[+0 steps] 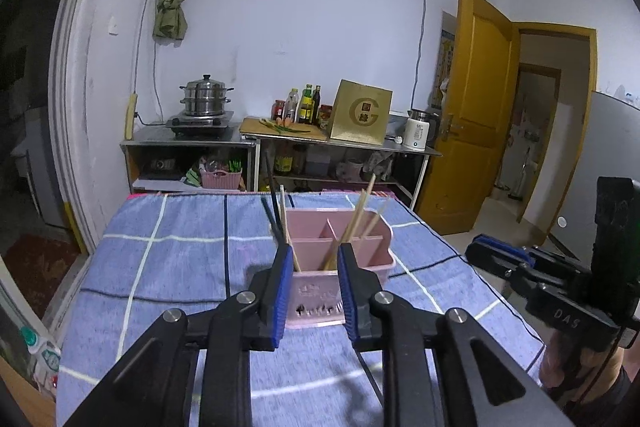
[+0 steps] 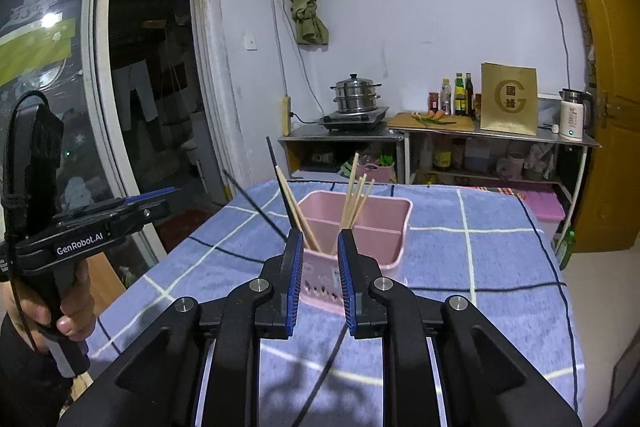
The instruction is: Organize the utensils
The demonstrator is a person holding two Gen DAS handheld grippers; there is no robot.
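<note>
1. Both views are dim, with a cool bluish indoor cast.
2. Fisheye distortion bends the door frame (image 1: 68,75) and walls; the corners vignette to black.
3. A bright glare spot sits on the dark glass door (image 2: 48,21).
4. Soft shadows fall on the checked cloth (image 2: 460,267) below each tool.

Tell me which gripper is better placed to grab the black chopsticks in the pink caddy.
Likely left. The black chopsticks lean out at the left end of the pink caddy, nearer the left gripper; the right gripper sits further right. Both open, empty.
</note>
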